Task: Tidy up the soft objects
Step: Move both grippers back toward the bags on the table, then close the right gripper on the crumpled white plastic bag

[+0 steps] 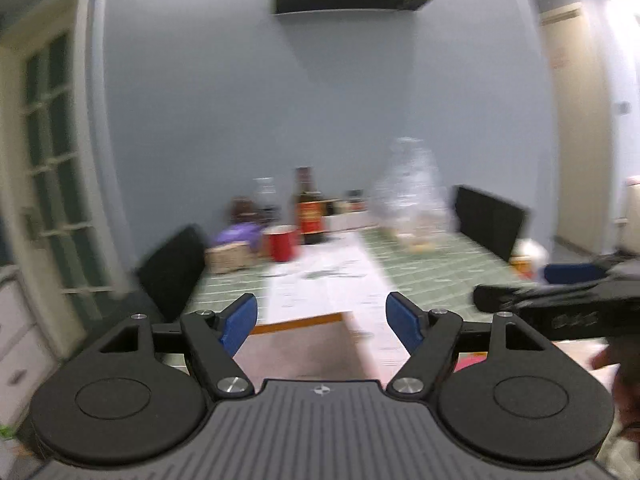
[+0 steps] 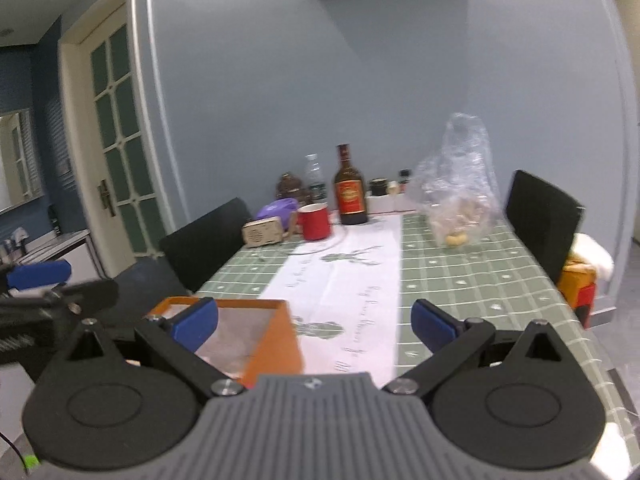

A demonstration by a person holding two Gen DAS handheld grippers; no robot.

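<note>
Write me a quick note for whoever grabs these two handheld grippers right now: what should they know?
Left gripper: open, holding nothing.
Right gripper: open, holding nothing.
Orange box: near end of the table, under the grippers; contents too blurred to tell.
Clear plastic bag: far right of the table, untouched.
Done: nothing the views confirm.
Left: probably pick up soft items and sort them; which items is unclear.
</note>
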